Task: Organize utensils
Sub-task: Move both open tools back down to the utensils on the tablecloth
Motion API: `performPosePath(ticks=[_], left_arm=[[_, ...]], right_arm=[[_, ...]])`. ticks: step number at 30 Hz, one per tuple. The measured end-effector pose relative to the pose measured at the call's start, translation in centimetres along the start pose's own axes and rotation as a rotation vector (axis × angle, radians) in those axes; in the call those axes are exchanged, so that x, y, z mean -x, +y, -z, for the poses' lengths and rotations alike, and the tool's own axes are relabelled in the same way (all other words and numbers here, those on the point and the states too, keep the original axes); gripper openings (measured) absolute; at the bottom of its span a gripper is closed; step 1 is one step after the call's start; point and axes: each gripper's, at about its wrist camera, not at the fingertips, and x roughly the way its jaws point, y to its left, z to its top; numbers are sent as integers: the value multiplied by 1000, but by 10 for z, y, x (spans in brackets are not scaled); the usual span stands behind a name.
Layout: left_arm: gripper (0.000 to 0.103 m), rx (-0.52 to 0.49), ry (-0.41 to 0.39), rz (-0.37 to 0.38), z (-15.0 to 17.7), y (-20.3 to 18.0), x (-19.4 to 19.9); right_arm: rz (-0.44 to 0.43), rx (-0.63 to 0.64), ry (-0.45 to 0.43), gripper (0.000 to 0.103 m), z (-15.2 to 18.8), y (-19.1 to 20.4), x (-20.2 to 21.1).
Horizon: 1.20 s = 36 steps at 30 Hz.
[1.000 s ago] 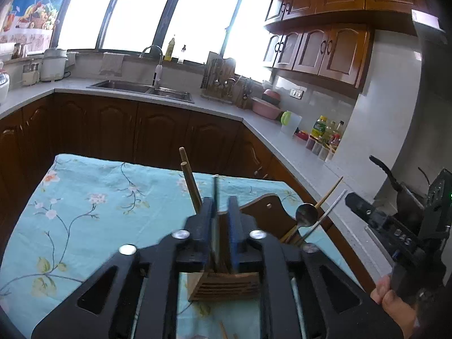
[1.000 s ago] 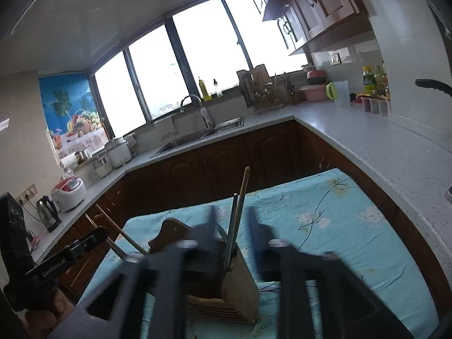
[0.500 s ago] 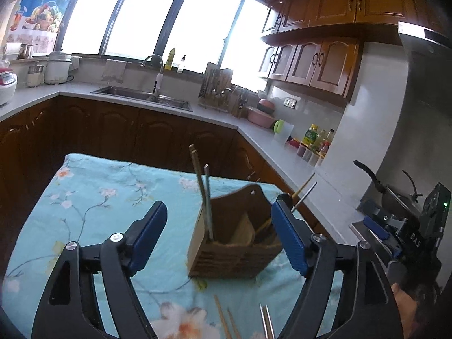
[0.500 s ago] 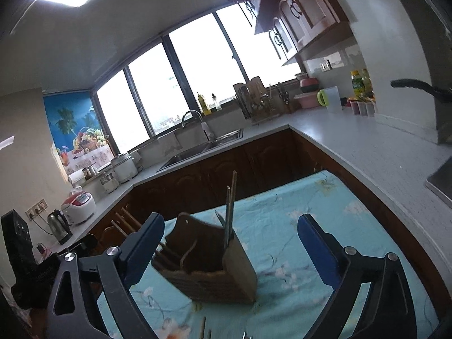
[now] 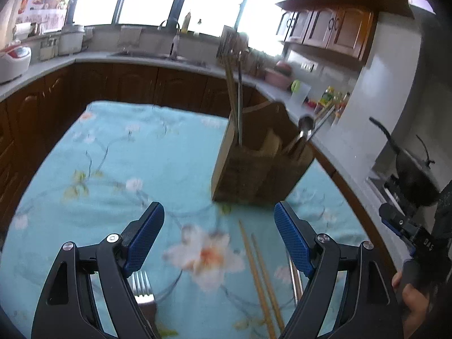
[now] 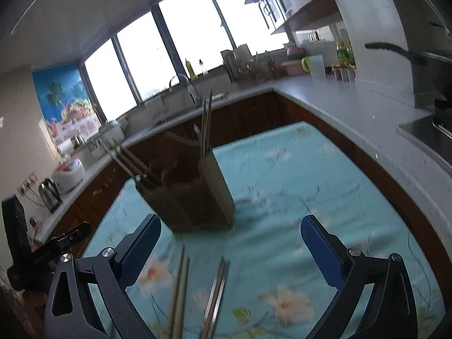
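Both the left tongs (image 5: pixel 219 237) and right tongs (image 6: pixel 230 244), earlier nearly closed at the wooden utensil holder (image 5: pixel 254 166), are now standing wide and empty; right still widening; holder sitting on the bench (image 5: pixel 113 155) beyond, chopsticks (image 5: pixel 261 276) lying nearer.

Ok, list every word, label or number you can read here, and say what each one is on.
"DAS": roughly how it reads, on the body of the right gripper, whose jaws are opening with nothing held between them.
Labels on the bottles on the counter: too blurred to read.
Fruit poster by the window: no words legible.
Nothing else readable.
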Motion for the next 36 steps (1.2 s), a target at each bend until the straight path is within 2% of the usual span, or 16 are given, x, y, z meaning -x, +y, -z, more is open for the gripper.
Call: performPosePath(ticks=[11,17,21,23,25,31,33,35,36], left_arm=[[82,27,121,-42,45,10,-11],[82,40,149,-53,53,16,-14],[82,36,158,-51,53,15,-18],[82,30,169,-49,53,14,-21],[82,27,178,-45,53,12,-25],[82,-14,226,-46,55,-1,-44],[82,-31,241,-49,54,-8,-51],[82,-49,257,-54,52,-14,-58],[82,-55,261,-57,52,-16,-60]], right_arm=[[56,75,165,100,55,17,-31],[135,178,293,97,79,31,-65],[235,281,364,92,95,35,-82],[238,281,365,92,96,29,-79],[290,301,360,92,95,23,-76],[234,186,314,91,84,-3,-55],[219,167,299,78,82,-5,-51],[214,155,302,54,77,-1,-53],[194,143,310,50,76,-2,-56]])
